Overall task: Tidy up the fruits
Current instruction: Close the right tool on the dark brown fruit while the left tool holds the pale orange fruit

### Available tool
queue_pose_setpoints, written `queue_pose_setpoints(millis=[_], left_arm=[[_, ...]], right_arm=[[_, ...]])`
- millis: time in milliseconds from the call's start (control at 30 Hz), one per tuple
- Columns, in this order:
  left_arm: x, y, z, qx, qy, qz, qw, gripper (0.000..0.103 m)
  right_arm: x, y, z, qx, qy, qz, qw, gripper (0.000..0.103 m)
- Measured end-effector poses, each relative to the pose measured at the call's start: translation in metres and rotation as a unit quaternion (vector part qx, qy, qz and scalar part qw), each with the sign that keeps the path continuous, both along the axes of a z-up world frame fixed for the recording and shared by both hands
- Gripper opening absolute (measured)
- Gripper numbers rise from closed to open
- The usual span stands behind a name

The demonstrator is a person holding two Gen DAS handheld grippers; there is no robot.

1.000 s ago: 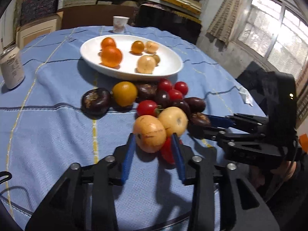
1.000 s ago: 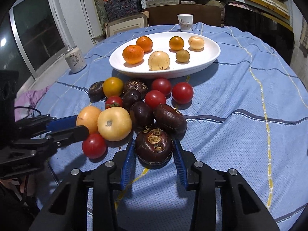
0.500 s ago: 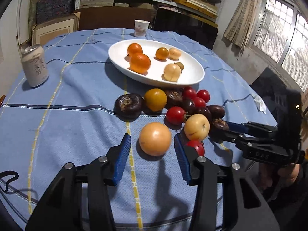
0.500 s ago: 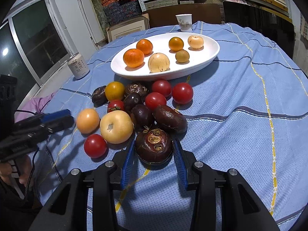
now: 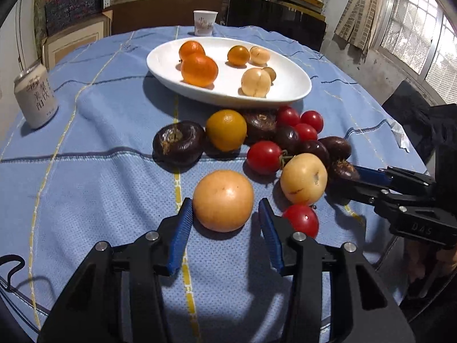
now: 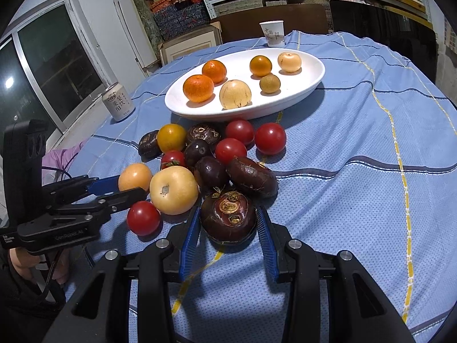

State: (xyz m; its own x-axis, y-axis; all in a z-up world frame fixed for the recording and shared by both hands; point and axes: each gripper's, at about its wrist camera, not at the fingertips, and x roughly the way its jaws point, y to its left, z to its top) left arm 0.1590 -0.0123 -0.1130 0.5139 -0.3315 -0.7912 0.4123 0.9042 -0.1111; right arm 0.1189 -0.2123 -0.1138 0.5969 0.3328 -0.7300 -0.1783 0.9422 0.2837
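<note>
A white oval plate (image 5: 288,88) (image 6: 308,83) holds oranges and pale yellow fruits. Before it a pile of red tomatoes, dark purple fruits and yellow fruits lies on the blue cloth. My left gripper (image 5: 225,217) is open around a pale orange round fruit (image 5: 223,200) on the cloth; the left finger touches it, the right finger stands apart. That fruit shows in the right wrist view (image 6: 134,177). My right gripper (image 6: 228,223) sits around a dark purple fruit (image 6: 228,217) on the cloth, with small gaps on both sides.
A drink can (image 5: 35,97) (image 6: 118,105) stands at the left. A paper cup (image 5: 205,23) (image 6: 272,33) stands behind the plate. A large yellow fruit (image 5: 303,178) and a red tomato (image 5: 301,219) lie right of my left gripper. The table edge runs close below both grippers.
My left gripper drew the pale orange fruit out of the pile toward the left, then opened around it and came closer. My right gripper stayed around the dark purple fruit.
</note>
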Motion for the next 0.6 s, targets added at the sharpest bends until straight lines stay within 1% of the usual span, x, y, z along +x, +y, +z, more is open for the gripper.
queue_pose_setpoints(millis=[67,267,300,600], left_arm=[[0.001,-0.0033,-0.0006,0.011,-0.001,0.0,0.9999,0.045],[0.0018,-0.0057,-0.0006,0.023,-0.004,0.002,0.9997,0.045],[0.0017,-0.0054,-0.0006,0.024,-0.005,0.004,0.9997,0.042],[0.0013,-0.0024,0.0003,0.017,-0.005,0.009,0.9998,0.042]], right_arm=[[-0.0006,-0.0009,-0.0001,0.001,0.0,-0.001,1.0,0.041],[-0.0005,-0.0009,0.0001,0.001,-0.001,-0.001,1.0,0.04],[-0.0005,-0.0009,0.0002,0.001,-0.001,-0.001,1.0,0.04],[-0.0008,-0.0012,0.0008,0.001,-0.001,-0.001,1.0,0.04]])
